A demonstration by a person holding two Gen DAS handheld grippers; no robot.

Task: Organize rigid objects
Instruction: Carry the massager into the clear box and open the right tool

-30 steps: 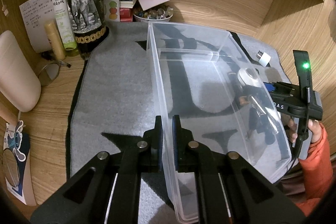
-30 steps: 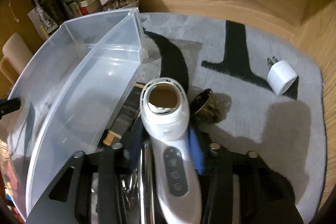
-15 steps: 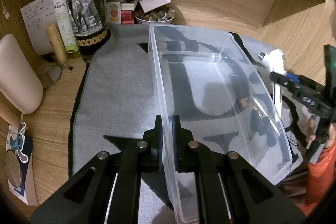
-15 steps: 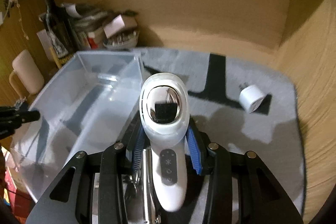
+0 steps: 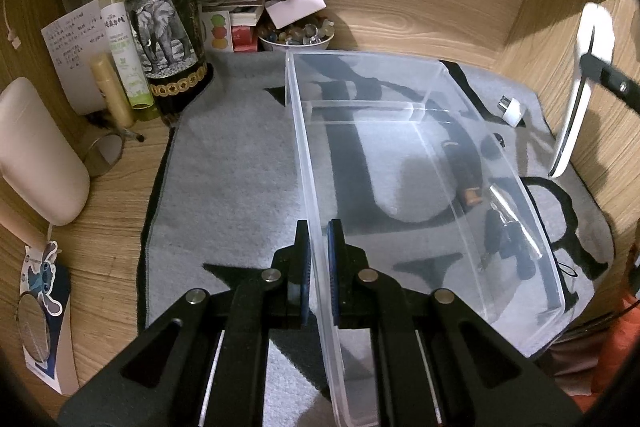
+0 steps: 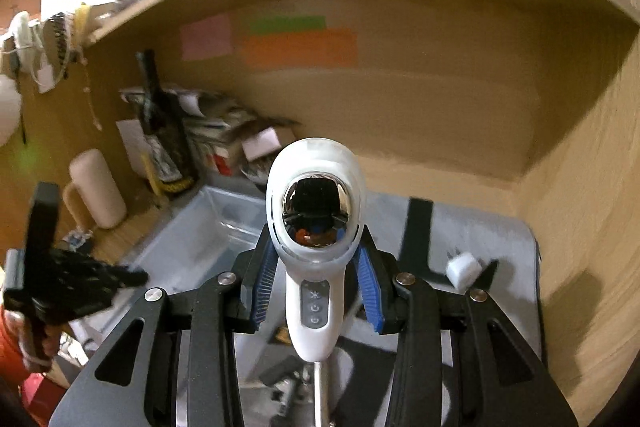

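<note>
Right tool (image 6: pixel 316 279) grips white device (image 6: pixel 314 211); left tool (image 5: pixel 318 263) clamps bin wall (image 5: pixel 308 163)

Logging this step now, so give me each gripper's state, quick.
Left gripper: shut on the near wall of the clear plastic bin.
Right gripper: shut on the white handheld device, held up above the mat.

Wrist views, opposite sides, possibly sharing bin (image 5: pixel 420 163)

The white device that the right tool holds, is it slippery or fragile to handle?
The device looks glossy and tapered, so it may slip between the pads. Its mirrored head likely scratches easily. It seems rigid, held by the right tool without bending.
</note>
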